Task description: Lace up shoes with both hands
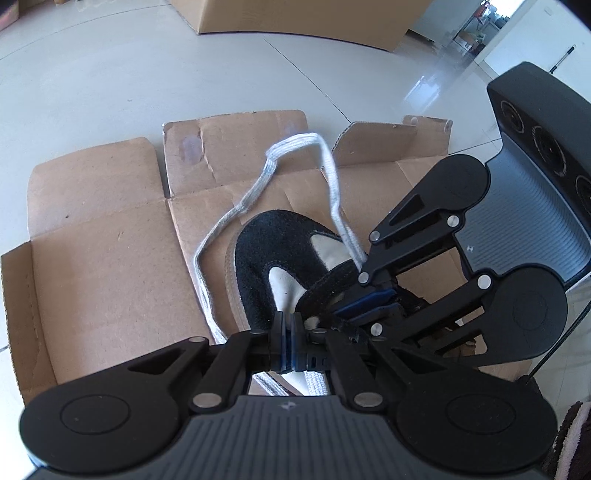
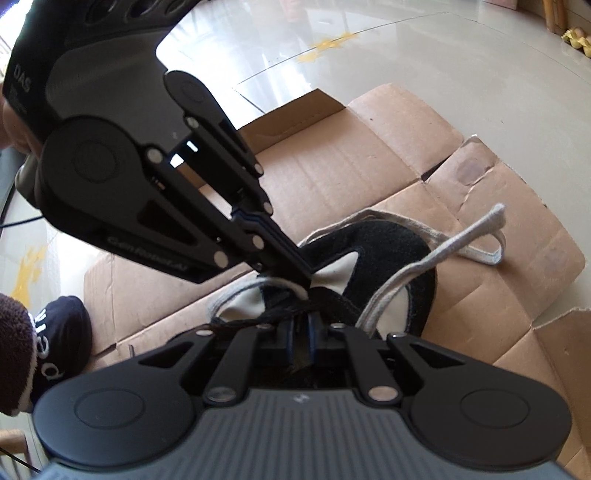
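grippers both shut over black & white shoe (image 1: pixel 266 266) on cardboard (image 1: pixel 103 258): left gripper (image 1: pixel 287 325) pinching white lace (image 1: pixel 258 184), right gripper (image 2: pixel 300 328) nipping dark lace strands (image 2: pixel 280 312).

Pale glossy tile floor (image 1: pixel 110 74). Flattened cardboard (image 1: pixel 110 266) lies on it, flaps spread open, two faint stains on the 12 o'clock flap. Black-and-white shoe (image 1: pixel 266 266) sits on the cardboard, toe toward 12. White lace (image 1: pixel 229 218) loops off the shoe onto the cardboard from 9 to 12. Another cardboard box (image 1: pixel 295 18) on the floor, well apart at 12.
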{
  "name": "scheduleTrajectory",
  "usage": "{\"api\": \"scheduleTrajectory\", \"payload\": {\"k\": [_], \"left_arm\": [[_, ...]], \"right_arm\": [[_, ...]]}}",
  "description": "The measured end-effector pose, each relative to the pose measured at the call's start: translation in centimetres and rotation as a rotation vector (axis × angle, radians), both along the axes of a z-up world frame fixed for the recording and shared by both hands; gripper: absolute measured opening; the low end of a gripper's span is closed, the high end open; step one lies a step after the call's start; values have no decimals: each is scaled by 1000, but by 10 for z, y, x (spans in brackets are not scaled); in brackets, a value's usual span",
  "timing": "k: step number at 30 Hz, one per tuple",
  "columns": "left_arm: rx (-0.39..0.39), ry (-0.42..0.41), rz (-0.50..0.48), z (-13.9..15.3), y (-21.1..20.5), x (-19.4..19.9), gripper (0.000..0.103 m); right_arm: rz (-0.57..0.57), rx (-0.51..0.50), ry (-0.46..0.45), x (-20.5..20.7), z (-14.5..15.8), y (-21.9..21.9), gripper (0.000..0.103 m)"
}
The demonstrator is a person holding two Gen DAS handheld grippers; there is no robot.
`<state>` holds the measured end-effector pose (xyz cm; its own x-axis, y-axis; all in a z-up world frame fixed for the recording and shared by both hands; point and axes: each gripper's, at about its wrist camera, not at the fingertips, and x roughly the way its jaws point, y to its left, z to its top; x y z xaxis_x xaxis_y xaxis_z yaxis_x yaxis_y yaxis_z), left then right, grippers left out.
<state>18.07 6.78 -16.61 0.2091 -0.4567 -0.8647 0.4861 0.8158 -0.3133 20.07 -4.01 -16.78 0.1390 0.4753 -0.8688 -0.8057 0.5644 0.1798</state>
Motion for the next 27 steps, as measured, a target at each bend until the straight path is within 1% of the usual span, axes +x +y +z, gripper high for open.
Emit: {"api": "scheduleTrajectory", "payload": {"k": [2,5,11,17,19,20,22,25,27], "left_arm": [[-13,8,15,0,2,0,2],[-28,13,30,-1,3,0,2],[-43,18,37,-2,4,-1,2],[-45,20,42,-4,3,2,2],[-44,21,42,-3,3,2,2],[-48,26,45,-3,4,3,2],[-56,36,51,-4,6,4,2],[-62,44,48,-5,8,6,2],[-60,43,42,-5,7,6,2]], "right_arm": [[-4,-21,-30,-6,1,2,2],[-14,-23,-56,-14,5,-1,2],[-16,-35,-61,-23,15,-8,1],[-29,-38,-40,-29,26,-17,0],[-38,-38,-56,-31,30,-17,0],[-24,-47,-67,-33,28,-15,1],[-22,-54,-76,-36,26,-11,8],[-33,-55,-70,-32,21,-7,12],[-32,-57,-64,-29,19,-6,13]]}}
